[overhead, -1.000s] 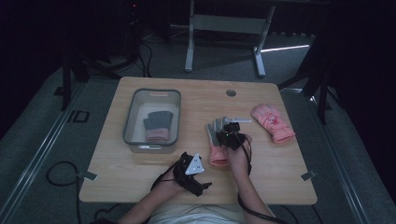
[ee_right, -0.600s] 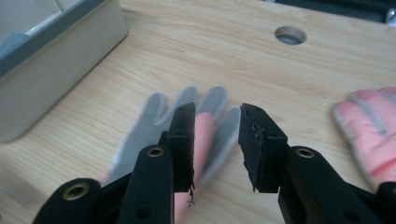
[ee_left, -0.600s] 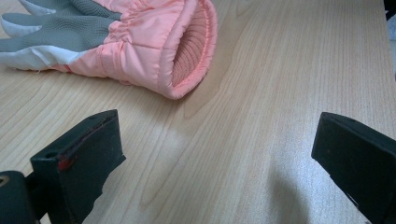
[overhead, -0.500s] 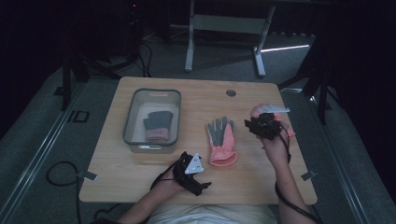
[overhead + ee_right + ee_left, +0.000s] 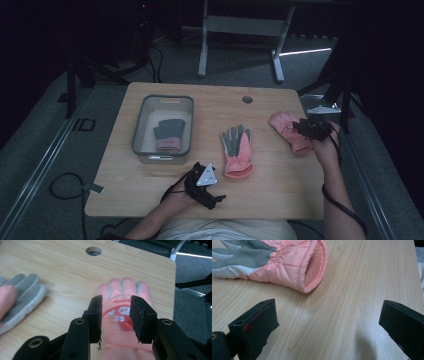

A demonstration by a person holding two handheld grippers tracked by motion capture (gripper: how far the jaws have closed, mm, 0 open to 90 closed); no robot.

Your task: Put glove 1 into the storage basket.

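A pink glove with a grey palm lies flat in the middle of the table, and its cuff shows in the left gripper view. A second pink glove lies near the right edge. My right gripper hovers over it. Its jaws have just been opening and stand apart around the gripper's midpoint, with nothing pinched between them; the glove lies below. My left gripper rests at the table's front, wide open and empty, a short way from the middle glove's cuff.
A grey plastic bin stands at the left of the table with a grey and pink glove inside. A round cable hole sits near the far edge. The table's right edge runs close beside the right hand.
My right gripper has travelled from the middle glove to the right and now hangs over the right-hand pink glove. The middle glove stays on the table. The left gripper has not moved.
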